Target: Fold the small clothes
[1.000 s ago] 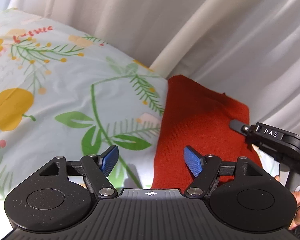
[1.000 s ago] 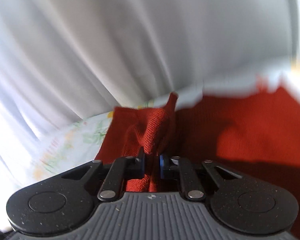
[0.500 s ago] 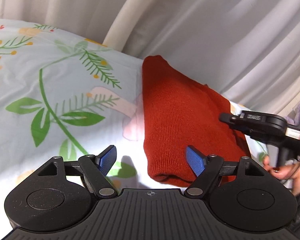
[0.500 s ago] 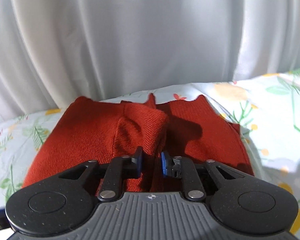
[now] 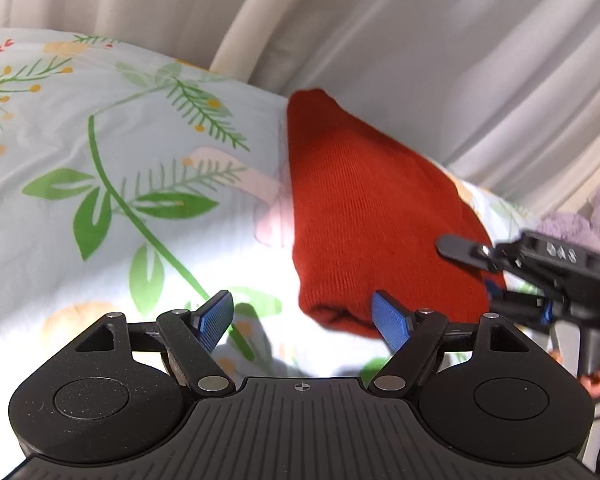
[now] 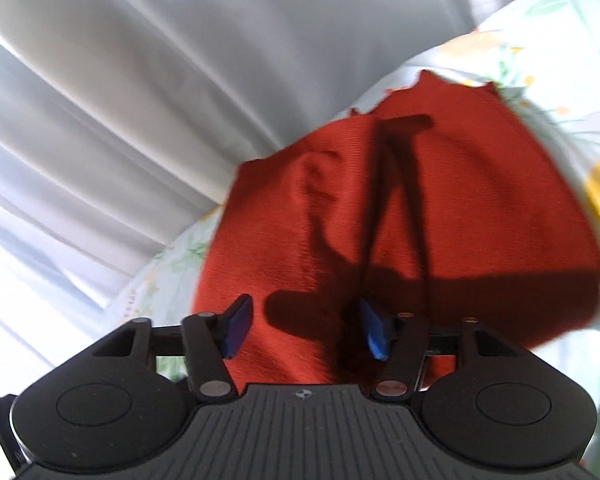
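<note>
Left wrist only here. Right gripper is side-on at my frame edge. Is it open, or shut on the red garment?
Observer: Open. In the right wrist view the right gripper has its blue pads wide apart above the red garment, with nothing pinched.
Operator: Does the top layer lie flat on that side?
Observer: Not quite. A crease stands up left of centre, towards the far edge.

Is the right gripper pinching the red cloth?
No, the right gripper is open above the red cloth, with nothing between its fingers.
</note>
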Motion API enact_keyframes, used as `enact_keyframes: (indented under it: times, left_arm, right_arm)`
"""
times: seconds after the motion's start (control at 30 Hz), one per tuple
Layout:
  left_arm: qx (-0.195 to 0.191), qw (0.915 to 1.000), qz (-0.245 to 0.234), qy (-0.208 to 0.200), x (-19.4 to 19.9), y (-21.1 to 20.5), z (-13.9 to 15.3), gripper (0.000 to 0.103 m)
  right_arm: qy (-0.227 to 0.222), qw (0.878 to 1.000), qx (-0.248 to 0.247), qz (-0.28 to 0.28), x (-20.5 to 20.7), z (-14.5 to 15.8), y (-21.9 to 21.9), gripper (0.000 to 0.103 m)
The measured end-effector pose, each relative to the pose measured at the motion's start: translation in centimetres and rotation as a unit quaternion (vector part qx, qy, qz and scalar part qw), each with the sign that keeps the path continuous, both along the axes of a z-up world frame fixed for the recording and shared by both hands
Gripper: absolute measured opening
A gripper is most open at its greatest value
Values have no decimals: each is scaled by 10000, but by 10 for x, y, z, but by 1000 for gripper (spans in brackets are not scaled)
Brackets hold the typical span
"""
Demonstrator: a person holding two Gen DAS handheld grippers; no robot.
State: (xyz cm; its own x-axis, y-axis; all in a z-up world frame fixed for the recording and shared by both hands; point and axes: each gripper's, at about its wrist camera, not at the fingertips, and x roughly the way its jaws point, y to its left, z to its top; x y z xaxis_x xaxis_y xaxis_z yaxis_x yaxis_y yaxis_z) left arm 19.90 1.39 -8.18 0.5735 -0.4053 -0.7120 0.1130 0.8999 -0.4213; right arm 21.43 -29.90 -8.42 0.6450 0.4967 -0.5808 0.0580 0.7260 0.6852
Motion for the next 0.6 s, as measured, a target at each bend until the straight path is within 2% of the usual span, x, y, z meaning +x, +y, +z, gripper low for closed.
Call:
enact_keyframes:
  times: [0.03,0.07,0.1,0.17,0.23,0.3,0.33,0.43,0.5,0.57,0.6]
  left_arm:
    - [115,9999,-9,61,-1,-5,-2,81]
    - [258,9996,4,127,-2,-11,-3,81]
    - [425,9990,15,123,-2,-16,-3,81]
    - [759,9970,119,53,1,-25,0,81]
    - [834,9960,318,1,6,-28,3,81]
    - [680,9961,564,9,8,-26,5,81]
    - [667,9953,696,-4,8,-24,6,81]
    - [800,9935,802,127,6,-21,1,82]
    - [722,9941,798,151,2,-18,0,81]
    - [650,9947,774,200,1,-17,1,81]
    - [640,9950,732,218,1,-18,3,81]
  right_arm:
    - [21,10000,-80,43,3,-1,3,42]
    - [7,9999,-131,73,6,-1,5,25]
    - [-16,9999,-103,124,6,0,7,16]
    - [-82,9997,-233,85,6,5,8,14]
    - [-487,9984,-303,-11,-1,20,6,13]
    - [-799,9968,-37,-47,-6,31,-3,12]
    - [-850,9963,-78,-40,-6,33,-6,12]
    - [-622,9922,-1054,251,-2,22,-2,12]
    - [-415,9926,-1054,434,-1,9,-8,15]
    - [-436,9951,-837,277,-1,7,-20,35]
    - [-457,9959,-762,180,-1,6,-26,38]
